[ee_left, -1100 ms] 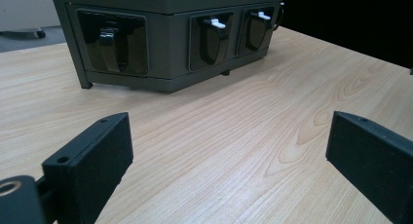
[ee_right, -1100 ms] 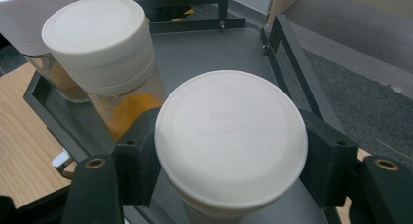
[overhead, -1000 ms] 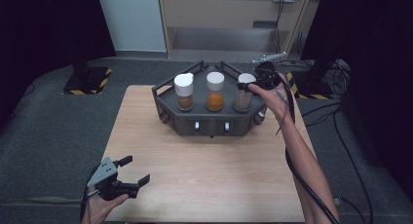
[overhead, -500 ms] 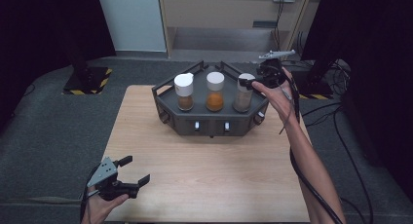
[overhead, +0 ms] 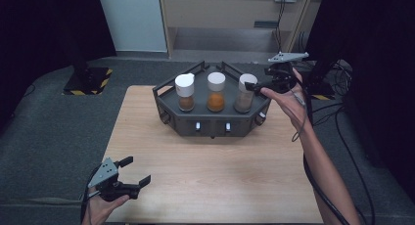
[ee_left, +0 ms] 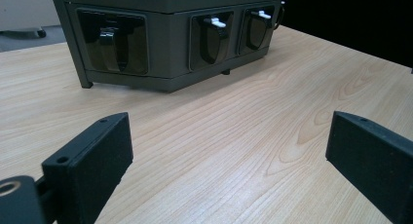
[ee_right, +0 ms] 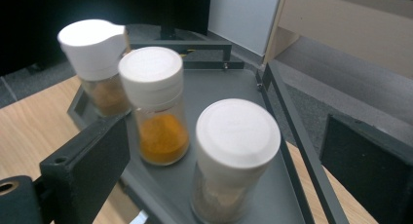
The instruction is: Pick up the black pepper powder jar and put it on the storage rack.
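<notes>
A dark grey rack [overhead: 211, 121] stands at the back middle of the wooden table. It holds three white-capped spice jars: brown powder on the left [overhead: 185, 92], orange in the middle [overhead: 216, 91], grey-brown on the right [overhead: 244, 93]. My right gripper [overhead: 259, 81] hovers just right of the grey-brown jar, open. In the right gripper view that jar [ee_right: 234, 156] sits between the spread jaws without touching them, and the orange jar [ee_right: 155, 103] stands behind it. My left gripper [overhead: 133, 172] is open, low over the front left corner, pointing at the rack's front [ee_left: 170, 39].
The rack's front face carries small levers with white tips [ee_left: 214, 22]. Raised rails [ee_right: 287, 112] frame the rack's top. Bare wood [overhead: 215, 176] lies between the rack and the near table edge. Cables [overhead: 337, 112] hang off to the right.
My right gripper has risen and drifted a little back and to the right beside the grey-brown jar. The left gripper has stayed put.
</notes>
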Available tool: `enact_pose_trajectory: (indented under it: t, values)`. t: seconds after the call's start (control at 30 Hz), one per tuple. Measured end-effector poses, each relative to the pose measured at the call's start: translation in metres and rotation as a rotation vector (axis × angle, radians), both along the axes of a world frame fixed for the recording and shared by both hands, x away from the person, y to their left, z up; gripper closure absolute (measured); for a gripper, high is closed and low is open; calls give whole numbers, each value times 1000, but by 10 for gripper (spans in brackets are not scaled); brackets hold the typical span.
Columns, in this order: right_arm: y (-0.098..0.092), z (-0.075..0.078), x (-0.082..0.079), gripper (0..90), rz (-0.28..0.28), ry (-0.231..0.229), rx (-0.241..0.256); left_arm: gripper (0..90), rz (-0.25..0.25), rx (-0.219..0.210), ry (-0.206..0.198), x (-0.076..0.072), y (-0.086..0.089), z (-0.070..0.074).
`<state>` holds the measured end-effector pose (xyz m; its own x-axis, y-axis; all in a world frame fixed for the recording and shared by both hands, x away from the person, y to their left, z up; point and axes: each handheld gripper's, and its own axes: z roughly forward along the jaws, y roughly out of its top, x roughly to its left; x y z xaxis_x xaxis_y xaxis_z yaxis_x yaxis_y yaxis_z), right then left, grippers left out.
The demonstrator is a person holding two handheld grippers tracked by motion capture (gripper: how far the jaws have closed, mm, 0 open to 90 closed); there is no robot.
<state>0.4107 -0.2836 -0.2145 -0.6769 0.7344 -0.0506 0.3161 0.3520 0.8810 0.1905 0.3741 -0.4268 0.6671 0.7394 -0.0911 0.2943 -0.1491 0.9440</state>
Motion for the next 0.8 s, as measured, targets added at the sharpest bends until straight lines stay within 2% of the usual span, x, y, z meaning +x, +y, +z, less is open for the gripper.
enact_pose_trajectory:
  t: [0.33,0.4,0.5,0.6,0.77,0.8]
  values:
    - [-14,2,-24,46,44,-33,36,21,1,1,-1,0,0,0]
    - [-19,-2,-28,46,58,-34,64,21,0,1,0,0,0,0]
    - [-21,-5,-34,47,65,-48,60,21,0,1,1,0,0,0]
    - [-29,-10,-40,53,81,-52,87,21,0,1,1,0,0,0]
    - [-34,-14,-49,54,96,-61,93,21,1,0,2,0,0,0]
    - [-37,-16,-54,54,105,-70,93,21,1,0,2,0,0,0]
